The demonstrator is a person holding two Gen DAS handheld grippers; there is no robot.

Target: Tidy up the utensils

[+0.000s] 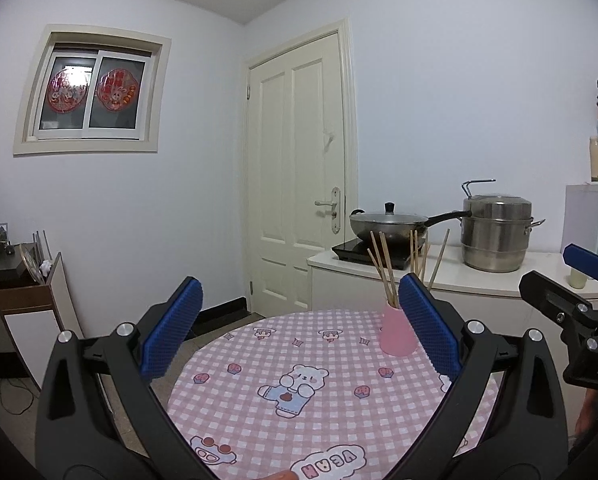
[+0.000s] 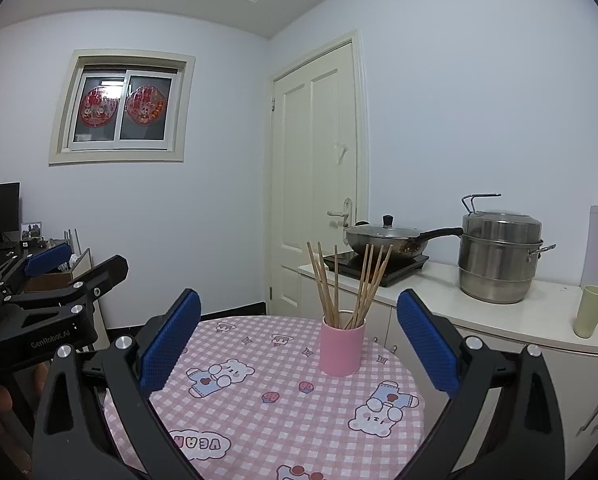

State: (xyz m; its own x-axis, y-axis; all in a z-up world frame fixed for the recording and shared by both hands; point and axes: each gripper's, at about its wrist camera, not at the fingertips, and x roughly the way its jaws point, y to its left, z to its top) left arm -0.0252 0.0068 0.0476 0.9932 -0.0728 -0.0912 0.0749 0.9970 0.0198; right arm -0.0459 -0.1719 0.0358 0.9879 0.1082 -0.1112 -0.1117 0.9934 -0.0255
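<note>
The left gripper (image 1: 299, 320) is held with its blue ribbed pads spread wide and nothing between them; the right gripper (image 2: 299, 328) is likewise spread and empty. Both are raised above a round table (image 2: 259, 420) covered by a pink checked cloth with printed bears.

A pink cup (image 2: 342, 346) stands upright between the right gripper's fingers and ahead of them, toward the far rim of the table. Wooden chopsticks (image 2: 339, 284) are fanned out of its mouth. In the left wrist view the same cup (image 1: 395, 332) is seen just inside the right-hand finger, which covers part of its side. The cloth between the cup and both grippers is bare, so open room is left on the near side. Beyond the cup the table edge falls off toward a white counter (image 2: 479, 312).

On that counter a lidded wok (image 2: 383, 238) sits on a black cooktop, and a tall steel steamer pot (image 2: 499, 256) stands further right. A pale green tumbler (image 2: 589, 312) is near the counter's right end. The number of chopsticks cannot be counted reliably. The near table edge is hidden by the gripper frames.
</note>
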